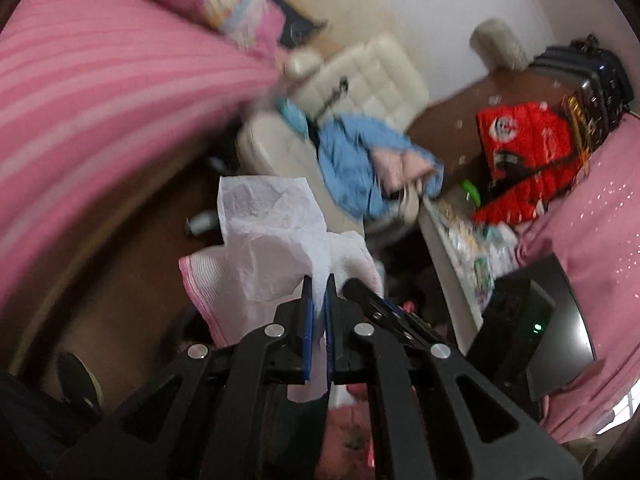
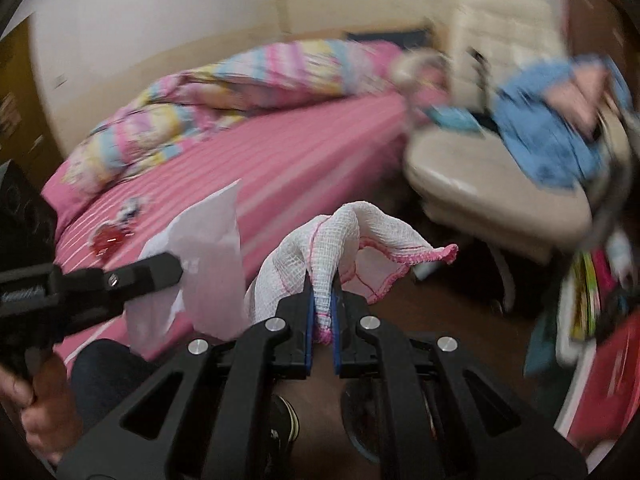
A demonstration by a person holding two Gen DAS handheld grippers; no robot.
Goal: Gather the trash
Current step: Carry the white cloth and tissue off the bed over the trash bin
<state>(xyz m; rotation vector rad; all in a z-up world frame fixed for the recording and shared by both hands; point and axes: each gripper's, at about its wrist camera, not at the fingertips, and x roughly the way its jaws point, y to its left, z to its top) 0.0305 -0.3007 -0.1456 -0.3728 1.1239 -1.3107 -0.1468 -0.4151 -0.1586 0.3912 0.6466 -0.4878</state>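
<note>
The left gripper [image 1: 319,280] is clamped on a crumpled white tissue [image 1: 264,236] at centre frame. The right gripper [image 2: 323,280] pinches a white gauze cloth with pink edging [image 2: 360,236], lower centre in its view. Behind, blurred, what seems a cream chair [image 2: 480,184] stands beside the pink striped bed [image 2: 288,160].

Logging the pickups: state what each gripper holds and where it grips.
Left gripper is shut on a white tissue, pinching its lower part. Right gripper is shut on a white mesh cloth, pinching a bunched fold near its pink-stitched edge.
</note>
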